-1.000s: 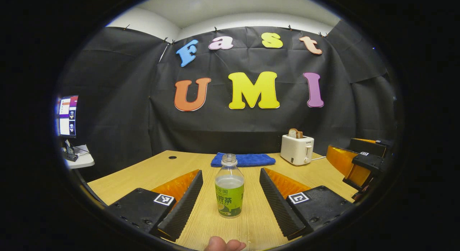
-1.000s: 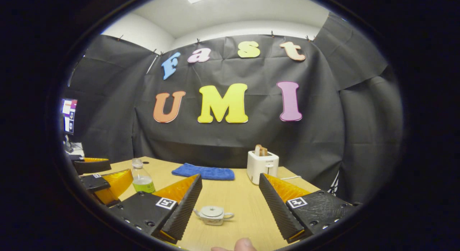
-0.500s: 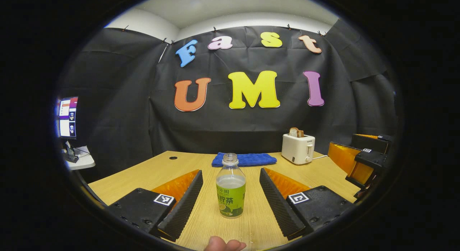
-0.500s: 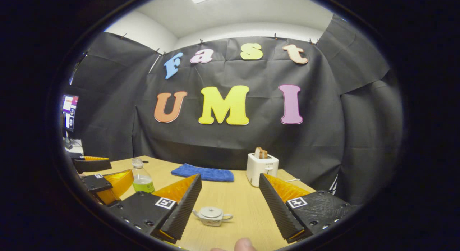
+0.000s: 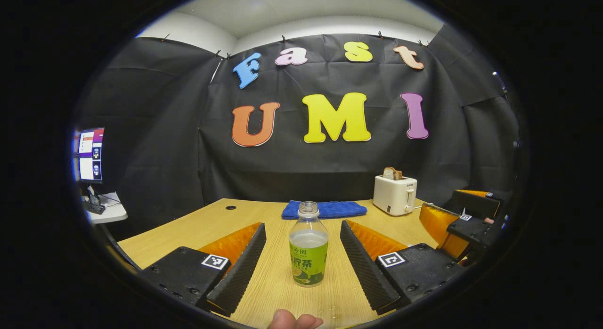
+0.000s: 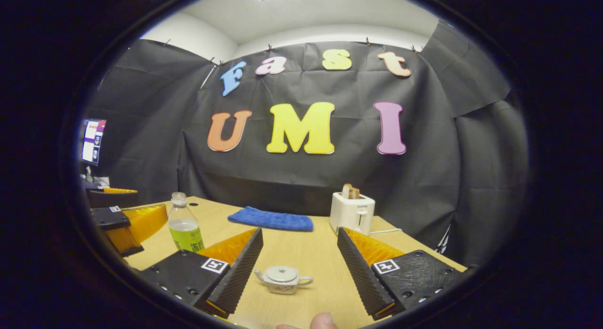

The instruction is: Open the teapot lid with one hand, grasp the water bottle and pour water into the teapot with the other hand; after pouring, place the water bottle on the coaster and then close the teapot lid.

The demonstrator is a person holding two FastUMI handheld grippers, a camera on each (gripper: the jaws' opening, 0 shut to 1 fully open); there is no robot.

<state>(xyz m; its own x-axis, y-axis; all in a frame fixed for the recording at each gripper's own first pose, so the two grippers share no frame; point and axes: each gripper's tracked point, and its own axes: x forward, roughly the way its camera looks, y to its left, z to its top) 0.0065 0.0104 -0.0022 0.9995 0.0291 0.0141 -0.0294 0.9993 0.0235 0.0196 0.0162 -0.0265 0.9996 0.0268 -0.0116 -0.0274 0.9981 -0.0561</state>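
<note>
In the left gripper view, the left tool [image 5: 301, 260] is level above the tabletop [image 5: 207, 223], fingers spread wide around the upright, uncapped water bottle [image 5: 308, 251], not touching it. In the right gripper view, the right tool [image 6: 297, 265] is level and wide open, and the lidded teapot [image 6: 282, 279] stands between its fingers.

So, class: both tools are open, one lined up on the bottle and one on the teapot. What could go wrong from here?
1. The water bottle stands uncapped with liquid in it between the open left tool; a lopsided close might tip or slosh it.
2. The teapot looks small, with its lid on; the wide right tool may nudge the whole pot rather than lift the lid.
</note>
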